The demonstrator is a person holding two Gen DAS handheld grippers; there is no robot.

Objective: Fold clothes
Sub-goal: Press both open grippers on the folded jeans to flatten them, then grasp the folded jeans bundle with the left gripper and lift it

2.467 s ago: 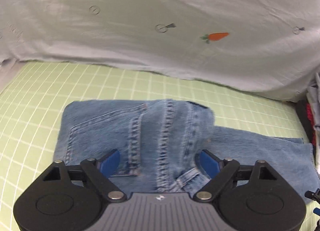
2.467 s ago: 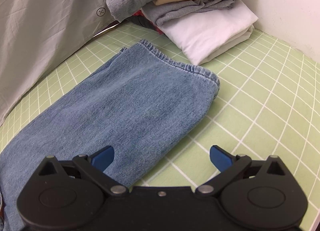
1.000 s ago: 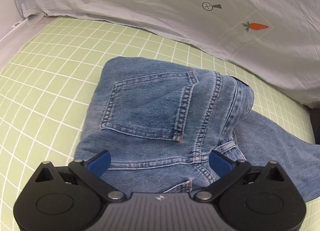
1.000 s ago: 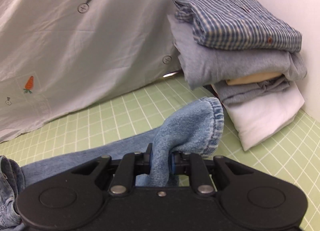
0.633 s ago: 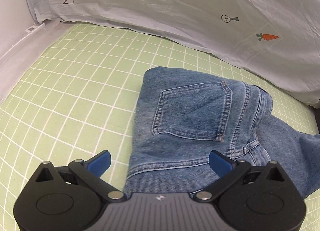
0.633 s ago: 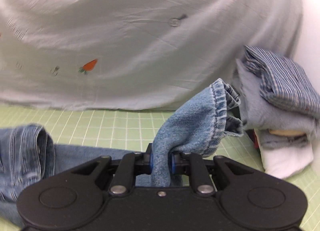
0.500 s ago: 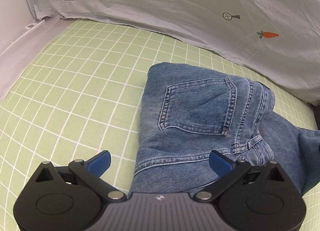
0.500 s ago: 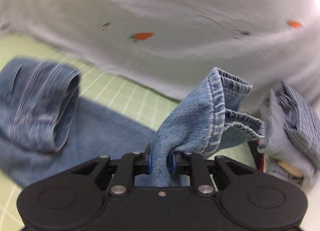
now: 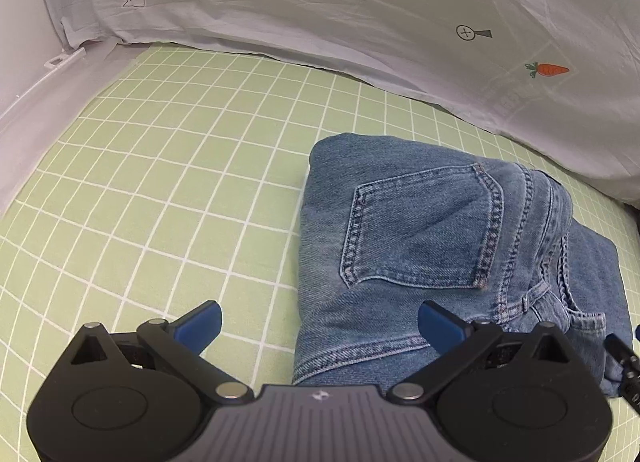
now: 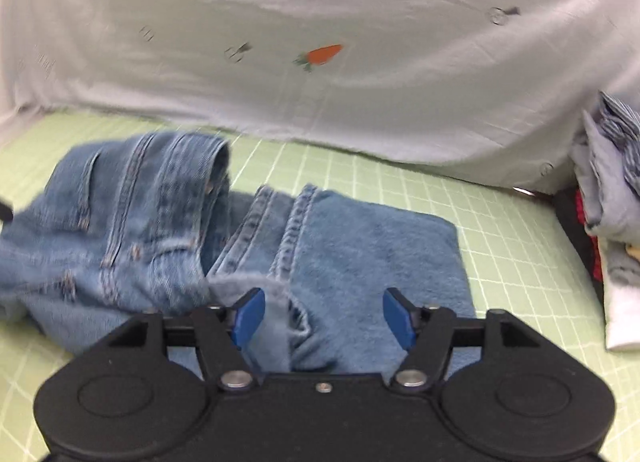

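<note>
Folded blue denim jeans (image 9: 452, 262) lying on the green white-gridded mat (image 9: 168, 166), in front of the pale carrot-print sheet (image 9: 360, 14). Left gripper (image 9: 320, 322) spread wide, holding nothing, at the waistband. Right gripper (image 10: 324, 320) parted, empty, over the leg hems. Thick, floppy, probably heavyish cloth; best pinched at seams or hems.

— Where do your jeans (image 9: 440, 246) lie?
— On the grid mat (image 9: 168, 182), legs folded over beside the waist; sheet (image 10: 360, 74) behind, clothes stack (image 10: 612, 214) at the right edge.
</note>
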